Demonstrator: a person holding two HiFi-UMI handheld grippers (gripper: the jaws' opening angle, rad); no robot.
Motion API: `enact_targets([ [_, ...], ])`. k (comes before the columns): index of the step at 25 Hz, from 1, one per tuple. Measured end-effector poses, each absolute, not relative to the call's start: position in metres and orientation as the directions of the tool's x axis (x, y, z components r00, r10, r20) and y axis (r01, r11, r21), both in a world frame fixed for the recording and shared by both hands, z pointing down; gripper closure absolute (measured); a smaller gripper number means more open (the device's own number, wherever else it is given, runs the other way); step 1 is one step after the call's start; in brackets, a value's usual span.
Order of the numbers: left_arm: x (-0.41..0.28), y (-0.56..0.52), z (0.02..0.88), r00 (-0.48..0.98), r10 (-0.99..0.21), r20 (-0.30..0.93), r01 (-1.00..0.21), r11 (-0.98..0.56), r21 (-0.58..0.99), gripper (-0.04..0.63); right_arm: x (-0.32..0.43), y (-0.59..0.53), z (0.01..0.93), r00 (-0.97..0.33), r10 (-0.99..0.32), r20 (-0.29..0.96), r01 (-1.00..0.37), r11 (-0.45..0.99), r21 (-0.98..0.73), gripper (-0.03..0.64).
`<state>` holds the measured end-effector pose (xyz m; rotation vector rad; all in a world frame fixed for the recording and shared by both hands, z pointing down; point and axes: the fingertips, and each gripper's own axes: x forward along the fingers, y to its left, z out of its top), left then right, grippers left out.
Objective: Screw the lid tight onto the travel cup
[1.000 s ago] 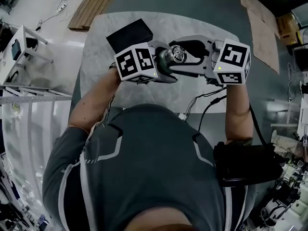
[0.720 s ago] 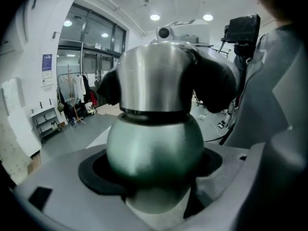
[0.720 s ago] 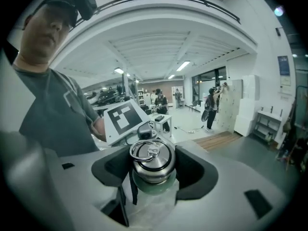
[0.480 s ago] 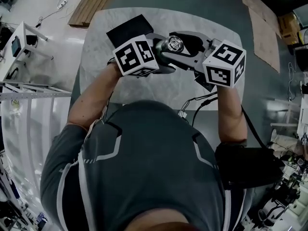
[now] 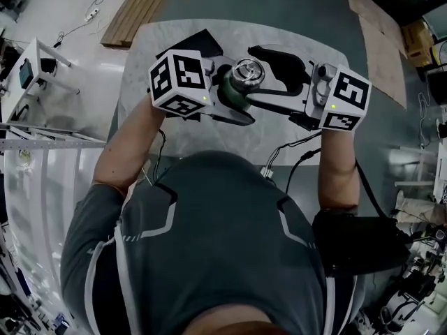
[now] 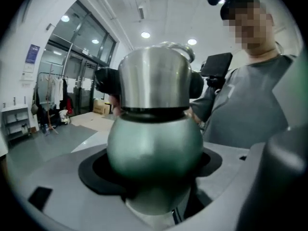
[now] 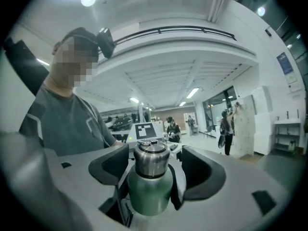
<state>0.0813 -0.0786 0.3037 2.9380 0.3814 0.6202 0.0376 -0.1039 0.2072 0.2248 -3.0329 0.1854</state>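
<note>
1. Keep the left gripper, reaching in from 9 o'clock, clamped on the belly of the green round-bodied metal travel cup, held over the white marble-look table.
2. Note the right gripper at 3 o'clock: just been spreading to full width, brushed steel lid standing between the pads untouched, nothing gripped.
3. Centre those pads on the lid's straight wall, close squarely, then twist; likely one more bite needed for tightness.
4. Brace hard with the left against the turn.
5. Mind the flat black box at 11 o'clock and the near table edge at 6 o'clock; open room toward 12 o'clock and overhead.
</note>
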Motion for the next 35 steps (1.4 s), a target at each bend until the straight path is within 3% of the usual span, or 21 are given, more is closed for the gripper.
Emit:
enact_targets([
  [5,0.083,-0.061,0.286,0.867,0.362,0.342,0.316,-0.931,0.183,0.198,0.032,-0.089,0.188,-1.0,0.019,-0.01,0.02,0.996,-0.091,0.285],
  [12,0.078,-0.059,0.296,0.878,0.317,0.358,0.268,-0.946,0.18,0.198,0.017,-0.084,0.202,-0.999,0.037,0.023,0.035,0.995,-0.09,0.336],
  [14,0.079,-0.069,0.3,0.894,0.244,0.375,0.193,-0.966,0.17,0.198,0.018,-0.093,0.206,-0.999,-0.025,0.023,-0.028,0.994,-0.105,0.337],
  [18,0.082,-0.108,0.317,0.891,0.031,0.452,-0.032,-0.991,0.132,0.198,0.026,-0.125,0.219,-0.952,-0.302,0.043,-0.304,0.948,-0.088,0.339],
  [21,0.08,-0.12,0.328,0.88,-0.034,0.474,-0.109,-0.985,0.132,0.198,0.026,-0.138,0.229,-0.876,-0.481,0.04,-0.483,0.87,-0.103,0.339],
  [23,0.075,-0.127,0.337,0.857,-0.073,0.51,-0.148,-0.983,0.108,0.198,0.025,-0.144,0.238,-0.842,-0.533,0.077,-0.539,0.833,-0.129,0.339],
  [26,0.07,-0.116,0.336,0.862,-0.003,0.507,-0.069,-0.991,0.111,0.198,0.022,-0.134,0.238,-0.901,-0.427,0.079,-0.434,0.887,-0.155,0.337],
  [29,0.071,-0.084,0.309,0.892,0.185,0.413,0.131,-0.979,0.154,0.198,0.019,-0.106,0.216,-0.988,-0.154,0.006,-0.153,0.976,-0.157,0.322],
  [32,0.067,-0.048,0.284,0.869,0.37,0.328,0.326,-0.928,0.181,0.198,0.018,-0.08,0.195,-0.993,0.09,-0.074,0.099,0.987,-0.13,0.31],
  [35,0.066,-0.03,0.273,0.839,0.445,0.313,0.405,-0.895,0.189,0.198,0.016,-0.064,0.184,-0.974,0.205,-0.099,0.214,0.972,-0.094,0.311],
])
